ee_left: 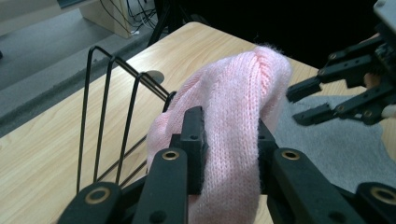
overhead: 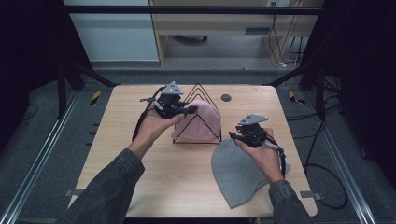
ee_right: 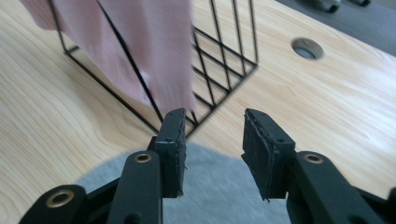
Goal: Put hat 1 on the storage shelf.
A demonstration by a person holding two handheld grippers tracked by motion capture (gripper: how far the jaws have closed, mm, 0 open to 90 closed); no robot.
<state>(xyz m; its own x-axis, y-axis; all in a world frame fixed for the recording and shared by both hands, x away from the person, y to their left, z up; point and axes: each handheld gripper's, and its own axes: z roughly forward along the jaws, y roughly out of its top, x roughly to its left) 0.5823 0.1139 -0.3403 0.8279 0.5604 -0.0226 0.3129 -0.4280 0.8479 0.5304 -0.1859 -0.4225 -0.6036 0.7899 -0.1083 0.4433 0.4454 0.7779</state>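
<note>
My left gripper [ee_left: 229,135] is clenched on the pink knit hat [ee_left: 233,107]: in the left gripper view both pads press a thick fold of the knit between them. In the high view this gripper [overhead: 189,110] sits at the upper left edge of the hat [overhead: 201,122], which is draped over the black wire rack [overhead: 198,93] near the middle of the table [overhead: 140,163]. The rack is a row of triangular wire loops on a flat wire base; the hat covers its front loops and the rear loops stand bare behind it.

My right gripper [ee_right: 212,140] is released. Its jaws stand apart with nothing between the pads. In the right gripper view they hover just above the near edge of the grey hat [ee_right: 219,186], facing the corner of the rack [ee_right: 224,60] and the hanging pink knit [ee_right: 154,51].

In the high view the right gripper [overhead: 232,136] is over the top of the grey hat [overhead: 238,172], which lies flat on the table to the right of the rack. A round cable hole [overhead: 226,97] sits in the tabletop behind the rack.
</note>
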